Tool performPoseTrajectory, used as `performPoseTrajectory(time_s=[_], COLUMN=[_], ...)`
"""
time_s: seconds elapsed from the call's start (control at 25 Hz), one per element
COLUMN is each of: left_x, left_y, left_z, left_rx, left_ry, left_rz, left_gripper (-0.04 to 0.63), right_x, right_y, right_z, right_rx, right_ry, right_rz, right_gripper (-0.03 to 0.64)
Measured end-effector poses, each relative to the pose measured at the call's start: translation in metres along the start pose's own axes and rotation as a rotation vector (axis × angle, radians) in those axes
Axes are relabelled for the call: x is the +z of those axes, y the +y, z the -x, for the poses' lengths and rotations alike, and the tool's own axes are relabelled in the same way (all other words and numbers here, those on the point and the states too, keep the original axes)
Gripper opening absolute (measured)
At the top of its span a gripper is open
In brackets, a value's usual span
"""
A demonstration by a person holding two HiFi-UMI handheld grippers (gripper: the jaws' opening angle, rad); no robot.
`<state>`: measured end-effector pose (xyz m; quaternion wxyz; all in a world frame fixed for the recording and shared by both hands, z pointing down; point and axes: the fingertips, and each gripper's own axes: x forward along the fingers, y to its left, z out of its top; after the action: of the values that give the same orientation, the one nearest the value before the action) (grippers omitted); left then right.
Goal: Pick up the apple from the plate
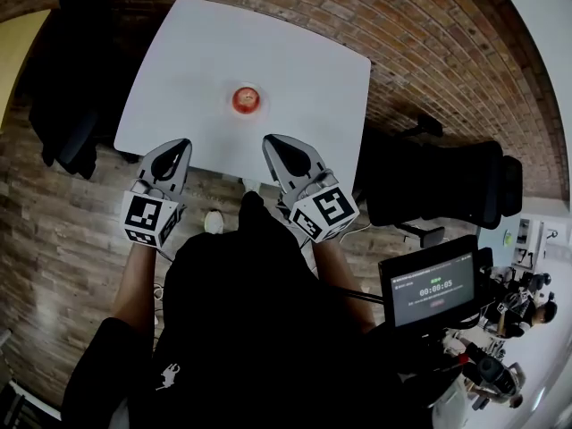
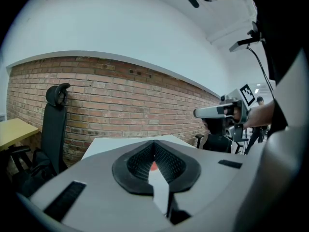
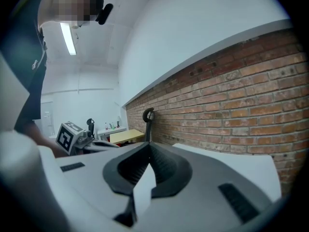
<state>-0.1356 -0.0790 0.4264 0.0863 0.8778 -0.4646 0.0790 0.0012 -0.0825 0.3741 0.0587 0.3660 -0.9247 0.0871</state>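
Observation:
A red apple [image 1: 246,99] sits on a small plate [image 1: 246,111] near the middle of the white table [image 1: 295,61]. Both grippers hover at the table's near edge, short of the apple. My left gripper [image 1: 182,144] is to the apple's lower left, its jaws together and empty. My right gripper [image 1: 272,140] is to the lower right, its jaws also closed on nothing. In the left gripper view a sliver of the apple [image 2: 152,166] shows through the gap behind the closed jaws [image 2: 154,143]. In the right gripper view the closed jaws [image 3: 148,145] point past the table towards the brick wall.
A black office chair [image 1: 451,184] stands right of the table and another dark chair [image 1: 67,132] left of it. A yellow desk [image 1: 13,43] lies at the far left. A monitor on a stand [image 1: 429,289] is at the lower right. A brick wall [image 2: 120,105] is behind the table.

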Motion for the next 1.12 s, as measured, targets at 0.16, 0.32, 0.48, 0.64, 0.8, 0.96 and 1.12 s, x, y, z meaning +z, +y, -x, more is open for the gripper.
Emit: performPoseTrajectory(time_s=[0.16,0.32,0.48,0.64,0.8,0.96,1.12], left_x=[0.004,0.007,0.011,0.013,0.009,0.006,-0.002], left_y=[0.004,0.003,0.007,0.013,0.017,0.022,0.023], left_z=[-0.015,-0.059,-0.081,-0.08,-0.096,-0.105,-0.11], left_rx=[0.029,0.044,0.062,0.094,0.123,0.148,0.161], left_ry=[0.011,0.042,0.054,0.054,0.078,0.096,0.115], left_rz=[-0.02,-0.03,-0.032,-0.034,-0.029,-0.017,-0.007], left_gripper=[0.005,0.006,0.006,0.006,0.005,0.005,0.006], right_x=[0.003,0.004,0.004,0.004,0.0,-0.003,-0.011], right_y=[-0.014,-0.055,-0.072,-0.07,-0.085,-0.094,-0.098], right_z=[-0.015,-0.031,-0.045,-0.056,-0.07,-0.084,-0.093], right_rx=[0.043,0.083,0.116,0.152,0.193,0.23,0.256], right_ry=[0.002,0.01,0.021,0.037,0.059,0.075,0.103], right_rz=[0.01,-0.009,-0.02,-0.01,-0.012,-0.017,0.004], right_gripper=[0.003,0.003,0.003,0.003,0.003,0.003,0.003])
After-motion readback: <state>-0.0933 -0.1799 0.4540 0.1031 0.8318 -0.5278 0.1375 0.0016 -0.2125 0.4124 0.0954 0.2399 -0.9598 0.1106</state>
